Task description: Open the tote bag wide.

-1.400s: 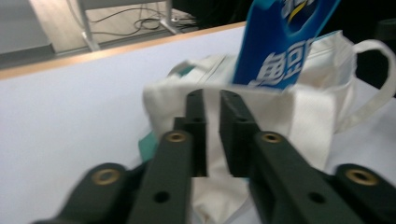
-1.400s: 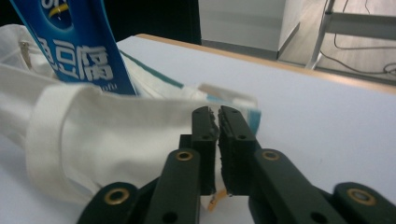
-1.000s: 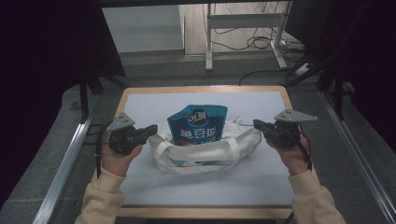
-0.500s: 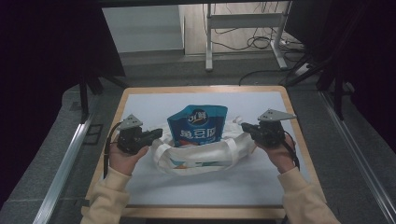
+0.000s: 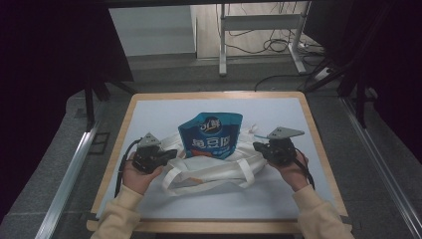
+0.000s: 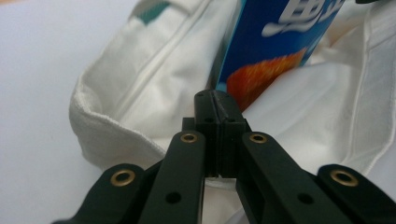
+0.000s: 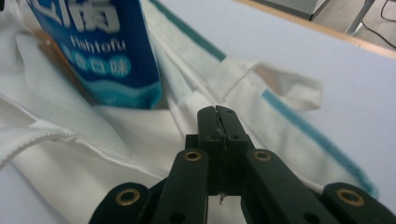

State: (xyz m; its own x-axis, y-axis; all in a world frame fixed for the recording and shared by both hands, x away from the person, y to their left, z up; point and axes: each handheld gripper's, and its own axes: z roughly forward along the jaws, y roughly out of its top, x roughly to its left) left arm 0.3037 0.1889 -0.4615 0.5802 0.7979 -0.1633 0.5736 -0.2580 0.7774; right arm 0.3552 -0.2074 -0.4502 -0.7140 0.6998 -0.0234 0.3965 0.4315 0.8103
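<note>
A white tote bag (image 5: 214,168) with teal trim lies flat on the table's pale mat (image 5: 149,112). A blue snack pouch (image 5: 213,137) lies with its lower end inside the bag's mouth. My left gripper (image 5: 166,158) is at the bag's left edge, its jaws pressed together on the fabric rim. In the left gripper view the gripper (image 6: 215,95) points at the pouch (image 6: 280,37) over bag cloth (image 6: 140,93). My right gripper (image 5: 259,148) is shut on the bag's right edge. The right gripper view shows this gripper (image 7: 217,111) over cloth (image 7: 271,135), with the pouch (image 7: 102,56) nearby.
The bag's two handles (image 5: 199,181) loop toward the person's side. The table has a wooden rim (image 5: 318,144). Beyond the far edge stand a metal frame (image 5: 259,45) and floor cables (image 5: 278,47). Dark stands flank the table.
Both grippers have come inward from either side and a little toward the person, and now sit at the bag's left and right edges. The pouch sits in the bag as before.
</note>
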